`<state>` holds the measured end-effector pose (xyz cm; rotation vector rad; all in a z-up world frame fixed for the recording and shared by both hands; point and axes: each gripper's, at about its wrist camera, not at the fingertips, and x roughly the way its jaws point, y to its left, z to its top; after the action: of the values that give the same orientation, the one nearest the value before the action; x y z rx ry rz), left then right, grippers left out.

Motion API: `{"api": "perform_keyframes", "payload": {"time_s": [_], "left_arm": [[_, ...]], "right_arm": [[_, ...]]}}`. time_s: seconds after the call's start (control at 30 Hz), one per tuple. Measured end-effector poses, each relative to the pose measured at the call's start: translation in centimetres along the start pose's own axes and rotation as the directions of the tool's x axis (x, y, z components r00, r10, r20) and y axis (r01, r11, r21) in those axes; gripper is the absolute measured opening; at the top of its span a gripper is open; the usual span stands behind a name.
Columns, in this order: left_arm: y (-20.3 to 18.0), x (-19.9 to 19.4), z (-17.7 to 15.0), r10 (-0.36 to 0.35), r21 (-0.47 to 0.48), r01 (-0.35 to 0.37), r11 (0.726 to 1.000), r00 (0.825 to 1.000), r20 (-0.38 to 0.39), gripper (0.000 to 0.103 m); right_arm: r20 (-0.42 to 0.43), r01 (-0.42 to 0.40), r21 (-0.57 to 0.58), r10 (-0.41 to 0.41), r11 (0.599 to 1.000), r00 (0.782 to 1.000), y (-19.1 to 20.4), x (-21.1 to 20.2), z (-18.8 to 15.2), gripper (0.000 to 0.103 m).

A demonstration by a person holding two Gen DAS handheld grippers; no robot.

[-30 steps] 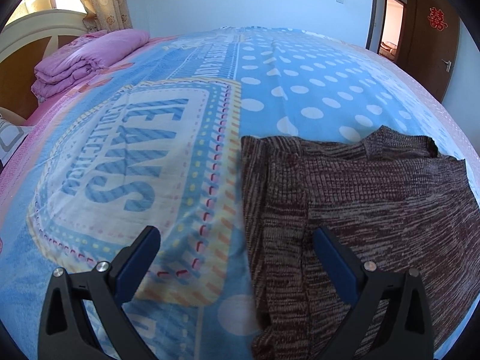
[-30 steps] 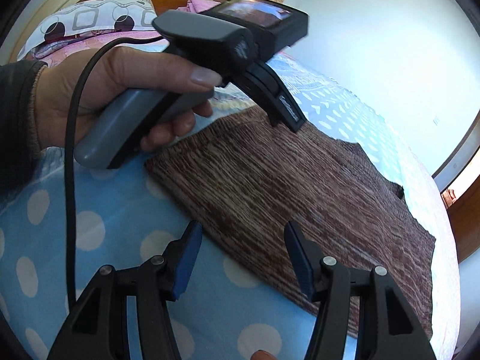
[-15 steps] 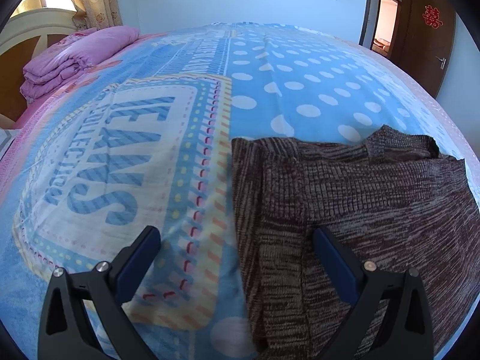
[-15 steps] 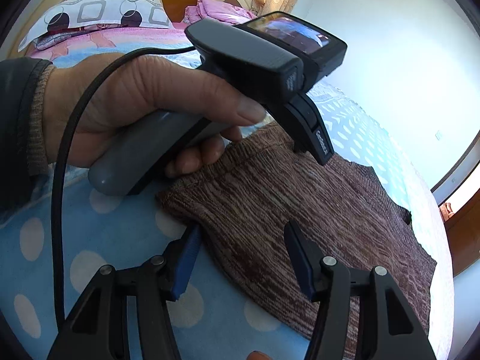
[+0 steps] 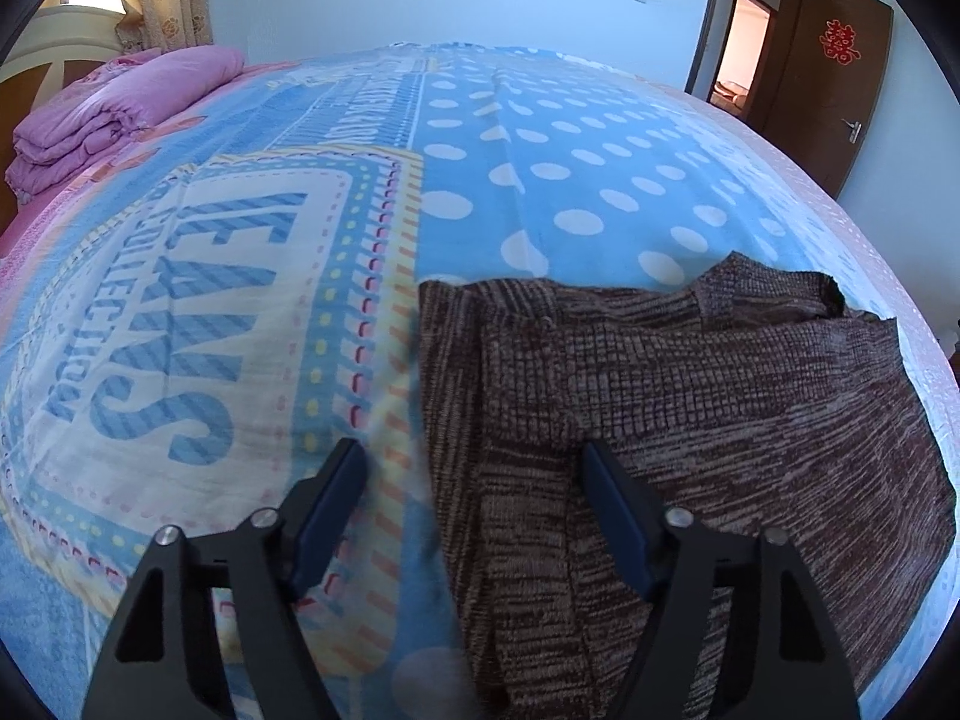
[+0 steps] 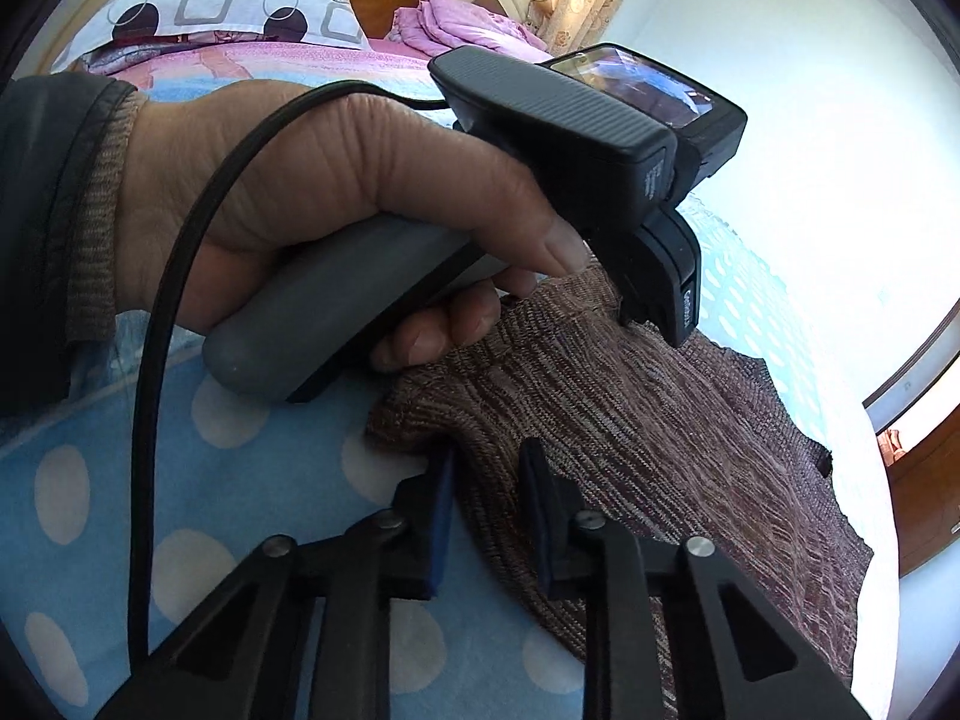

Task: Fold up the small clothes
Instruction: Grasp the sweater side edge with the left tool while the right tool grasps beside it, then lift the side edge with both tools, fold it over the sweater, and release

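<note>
A brown knitted sweater lies flat on the bed, partly folded. My left gripper is half open and straddles the sweater's left edge low over the bed; one finger is over the sheet, the other over the knit. In the right wrist view my right gripper has its jaws nearly closed around the sweater's near corner, and the cloth bunches between the pads. The left gripper's body and the hand holding it fill that view just beyond the corner.
The bed has a blue polka-dot and lettered sheet. A folded pink quilt lies at the far left by the headboard, with a patterned pillow. A brown door stands open at the far right.
My right gripper has moved onto the sweater's corner and closed on it. My left gripper has narrowed and moved forward over the sweater's left edge.
</note>
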<state>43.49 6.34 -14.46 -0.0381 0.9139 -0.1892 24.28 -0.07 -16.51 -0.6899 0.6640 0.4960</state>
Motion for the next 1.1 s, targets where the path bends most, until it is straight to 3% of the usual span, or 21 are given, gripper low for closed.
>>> {"api": "perform_keyframes", "payload": {"time_s": [0.03,0.2,0.27,0.5,0.67,1.1], "left_arm": [[-0.2,-0.1,0.0,-0.006,0.009,0.006,1.0,1.0,0.003,0.067],[-1.7,-0.5,-0.2,-0.033,0.083,0.032,0.996,0.999,0.016,0.025],[-1.8,-0.6,-0.2,-0.038,0.091,0.037,0.995,0.999,0.013,0.02],[0.3,-0.7,0.5,-0.153,-0.062,0.151,0.987,0.988,-0.03,0.016],[-0.6,-1.4,0.8,-0.134,-0.061,0.131,0.989,0.991,-0.032,0.015],[-3.1,-5.6,3.0,-0.184,-0.122,0.183,0.976,0.983,0.001,0.015]], "right_arm": [[-0.003,-0.002,0.002,0.002,1.0,1.0,0.0,0.0,0.0,0.014],[-0.003,-0.004,0.009,0.004,1.0,1.0,0.0,-0.1,0.0,0.01],[0.003,-0.011,0.022,0.011,1.0,1.0,-0.4,-0.2,-0.1,0.009],[0.035,-0.059,0.106,0.056,0.993,0.998,-2.3,-1.5,-0.5,0.008],[0.064,-0.092,0.172,0.082,0.981,0.995,-4.1,-2.2,-1.1,0.007],[0.127,-0.184,0.378,0.146,0.907,0.981,-9.3,-4.4,-3.7,0.007]]}}
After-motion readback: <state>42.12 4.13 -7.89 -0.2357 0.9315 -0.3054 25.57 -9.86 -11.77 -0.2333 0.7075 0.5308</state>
